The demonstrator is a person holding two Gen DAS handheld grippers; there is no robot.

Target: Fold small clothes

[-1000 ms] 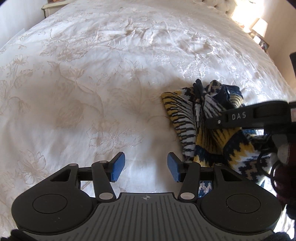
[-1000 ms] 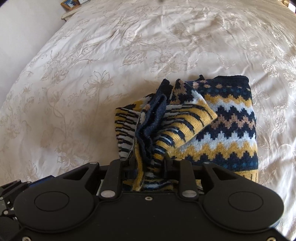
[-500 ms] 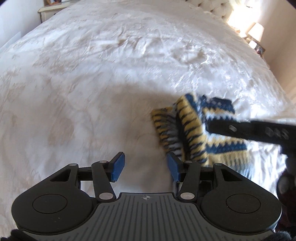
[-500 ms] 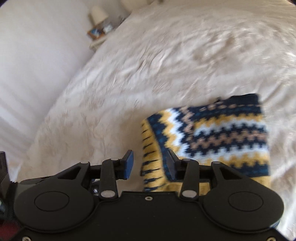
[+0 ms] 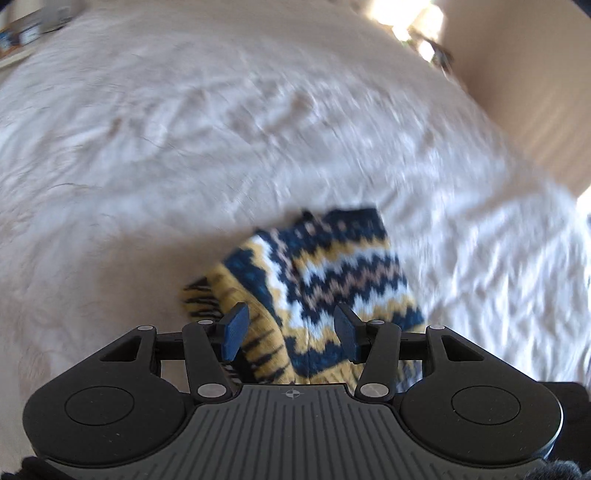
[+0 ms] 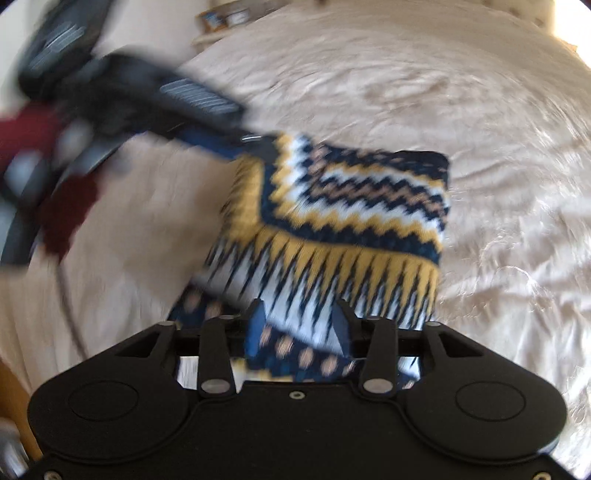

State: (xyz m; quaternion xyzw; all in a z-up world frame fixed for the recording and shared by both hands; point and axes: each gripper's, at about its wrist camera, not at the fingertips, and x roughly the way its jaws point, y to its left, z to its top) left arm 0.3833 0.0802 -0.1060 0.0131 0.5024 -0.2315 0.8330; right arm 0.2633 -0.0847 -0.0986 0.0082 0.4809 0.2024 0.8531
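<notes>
A folded knit garment (image 5: 332, 280) with navy, yellow and white zigzag bands lies on the cream bedspread (image 5: 184, 147). My left gripper (image 5: 291, 332) is open, its blue pads either side of the garment's near edge, holding nothing. In the right wrist view the garment (image 6: 351, 210) fills the middle. My right gripper (image 6: 298, 325) is open over the garment's striped hem. The left gripper (image 6: 147, 96) shows blurred at the garment's far left corner. Both views are motion-blurred.
The floral cream bedspread (image 6: 480, 110) spreads all round the garment. A bedside table with small items (image 6: 221, 18) stands at the far edge. A lamp and a beige wall (image 5: 517, 92) are at the right.
My right gripper let go of the garment and opened. The bunched fold now lies flat. Both grippers swung round; the left one moved over the garment's near edge.
</notes>
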